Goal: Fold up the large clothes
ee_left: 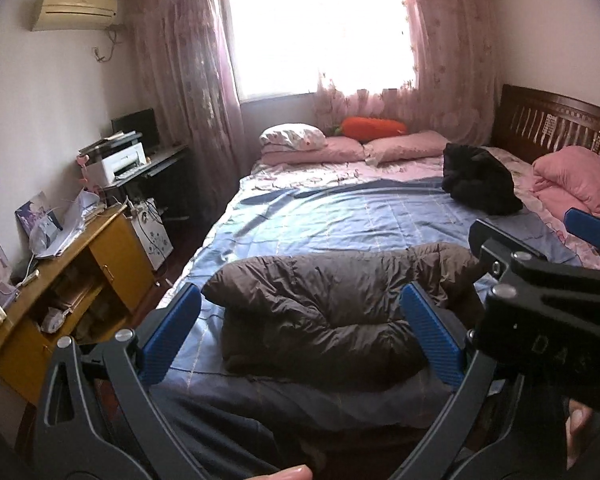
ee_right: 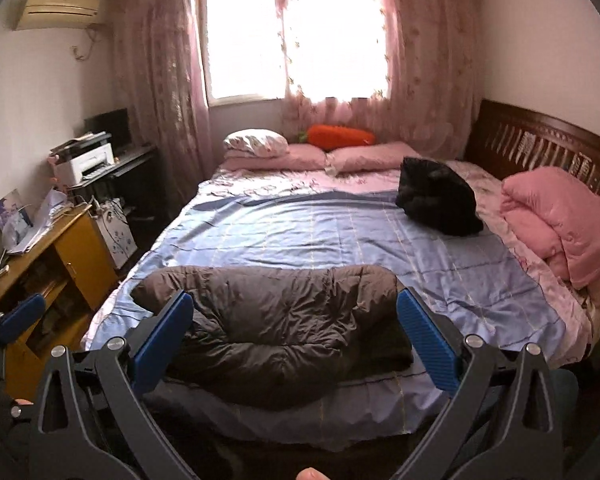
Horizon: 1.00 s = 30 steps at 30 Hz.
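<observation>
A brown padded jacket lies folded in a bundle on the blue bedspread near the bed's foot; it also shows in the right wrist view. My left gripper is open and empty, held above and in front of the jacket. My right gripper is open and empty, also held short of the jacket. The right gripper's body shows at the right of the left wrist view. A left gripper pad shows at the left edge of the right wrist view.
A black garment and a folded pink quilt lie at the bed's right. Pillows and an orange carrot cushion lie by the window. A wooden desk and a printer stand left of the bed.
</observation>
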Available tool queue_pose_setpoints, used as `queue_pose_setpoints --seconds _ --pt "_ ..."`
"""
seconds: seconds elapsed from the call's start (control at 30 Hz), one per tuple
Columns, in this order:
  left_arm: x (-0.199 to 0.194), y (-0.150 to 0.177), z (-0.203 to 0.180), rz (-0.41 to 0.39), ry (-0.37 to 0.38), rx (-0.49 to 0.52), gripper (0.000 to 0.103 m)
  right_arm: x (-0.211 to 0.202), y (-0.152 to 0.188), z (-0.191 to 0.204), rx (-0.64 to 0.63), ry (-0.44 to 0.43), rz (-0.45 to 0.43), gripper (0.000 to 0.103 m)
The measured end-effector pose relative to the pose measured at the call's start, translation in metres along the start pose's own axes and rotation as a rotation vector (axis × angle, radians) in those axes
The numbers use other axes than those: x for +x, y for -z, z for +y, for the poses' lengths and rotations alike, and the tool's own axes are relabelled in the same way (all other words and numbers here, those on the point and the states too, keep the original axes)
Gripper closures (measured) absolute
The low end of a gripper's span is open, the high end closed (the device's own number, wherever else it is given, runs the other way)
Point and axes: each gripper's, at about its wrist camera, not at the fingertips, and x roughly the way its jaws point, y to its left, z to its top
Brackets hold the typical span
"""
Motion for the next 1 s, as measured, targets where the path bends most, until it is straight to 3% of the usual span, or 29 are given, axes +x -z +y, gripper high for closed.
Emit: queue_pose_setpoints --seconds 0.23,1.0 --pt "-0.012 -0.005 0.009 -0.025 -0.036 -0.016 0.002 -0.020 -0.005 -0.016 0.043 0.033 -0.060 0.001" --pt "-0.020 -0.006 0.008 -0.023 -0.046 -0.017 0.002 -0.018 0.007 -0.013 0.041 0.008 -0.005 0.001"
